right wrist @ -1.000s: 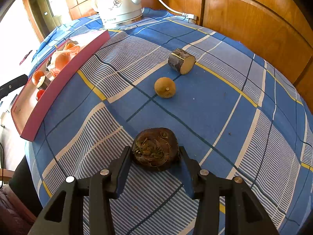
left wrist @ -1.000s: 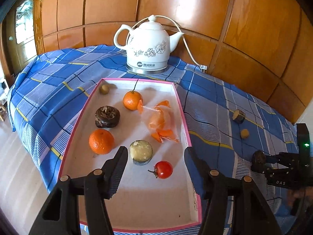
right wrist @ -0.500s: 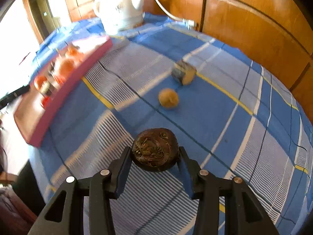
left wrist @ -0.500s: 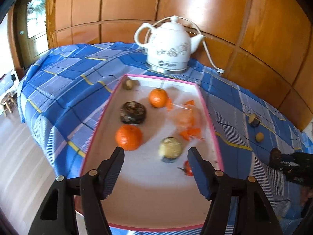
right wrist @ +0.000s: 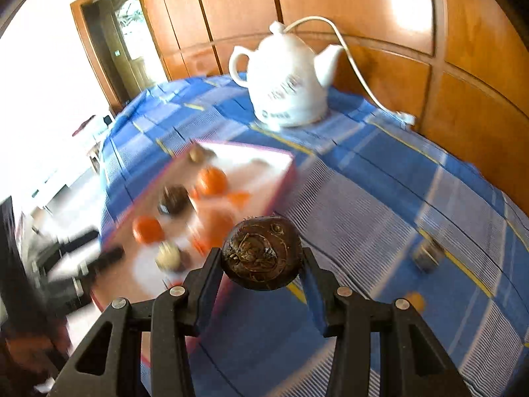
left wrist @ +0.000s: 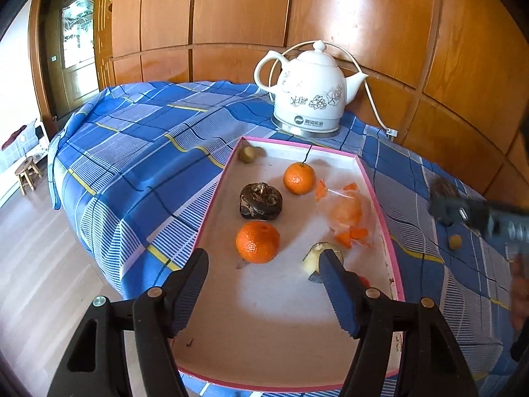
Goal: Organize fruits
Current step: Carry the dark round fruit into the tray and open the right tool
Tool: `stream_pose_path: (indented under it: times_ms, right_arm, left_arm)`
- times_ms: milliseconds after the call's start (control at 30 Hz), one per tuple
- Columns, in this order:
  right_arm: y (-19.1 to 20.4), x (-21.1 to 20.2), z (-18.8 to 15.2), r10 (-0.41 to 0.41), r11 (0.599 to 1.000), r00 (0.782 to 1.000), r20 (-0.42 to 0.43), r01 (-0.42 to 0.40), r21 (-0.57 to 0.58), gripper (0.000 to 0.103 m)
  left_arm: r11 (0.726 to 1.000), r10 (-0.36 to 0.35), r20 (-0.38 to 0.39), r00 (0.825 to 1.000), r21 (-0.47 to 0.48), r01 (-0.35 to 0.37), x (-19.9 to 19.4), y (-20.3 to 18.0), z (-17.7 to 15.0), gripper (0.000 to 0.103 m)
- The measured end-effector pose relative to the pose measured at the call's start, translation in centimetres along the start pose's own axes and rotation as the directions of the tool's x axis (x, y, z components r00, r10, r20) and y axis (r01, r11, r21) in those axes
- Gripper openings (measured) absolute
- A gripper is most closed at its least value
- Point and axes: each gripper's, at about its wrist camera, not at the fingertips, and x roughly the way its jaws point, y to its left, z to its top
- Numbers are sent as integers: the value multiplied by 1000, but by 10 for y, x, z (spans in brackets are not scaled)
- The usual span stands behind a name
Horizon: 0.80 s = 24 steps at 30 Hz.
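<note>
The right claw (right wrist: 261,266) is clamped on a dark brown, rough, rooty round tuber (right wrist: 262,252) and carries it in the air over the blue checked cloth covering the desk (left wrist: 139,152), just beside the long right edge of the pink-rimmed shallow white tray (left wrist: 380,205).

The left claw (left wrist: 264,284) hangs over the tray's near end with nothing between its fingers; its jaws are opening and stand fairly wide.

Much of the sorting looks done. The tray already holds two oranges, one near the middle (left wrist: 258,241) and one toward the far end (left wrist: 299,178), a second dark tuber (left wrist: 261,201), a small brownish round fruit (left wrist: 247,154) in the far left corner, a clear bag of orange pieces (left wrist: 347,211), a pale cut piece (left wrist: 314,258) and a red fruit mostly hidden behind the left claw.

Still out on the cloth toward the desk's right edge are a small tan round fruit (left wrist: 455,242) and a blurred cut piece (right wrist: 428,258). A white ceramic kettle (left wrist: 309,94) stands beyond the tray's far end.
</note>
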Motion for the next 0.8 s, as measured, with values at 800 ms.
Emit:
stream_pose_path:
  times_ms: [800]
  right_arm:
    - [23,46,38,47,996,999,-4,-47,71,47]
  left_arm:
    - [1000,2,30,1000,6,-2,-5,-2,-1,70]
